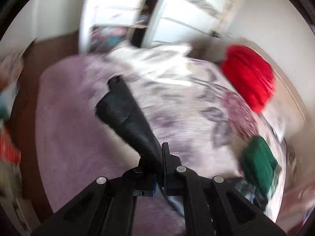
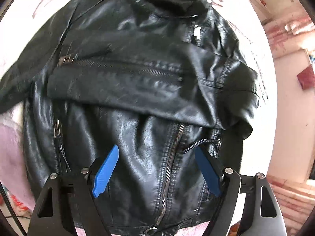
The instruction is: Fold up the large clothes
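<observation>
right gripper (image 2: 156,167) was spread wide over the black leather jacket (image 2: 128,98), sleeve folded across. left gripper (image 1: 162,157) clenched on a black piece of the jacket toward 11 o'clock.

Blurred bedroom: white wardrobe (image 1: 116,13) against pale wall (image 1: 256,15), floral-covered bed (image 1: 177,90), lilac blanket (image 1: 74,118), brown floor (image 1: 49,47).

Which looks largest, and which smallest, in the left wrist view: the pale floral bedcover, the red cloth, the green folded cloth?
1. Pale floral bedcover: fills most of the view.
2. Red cloth.
3. Green folded cloth: appears only a little smaller than the red one. It lies nearer the camera and the picture is blurred, so this order is unsure.
</observation>
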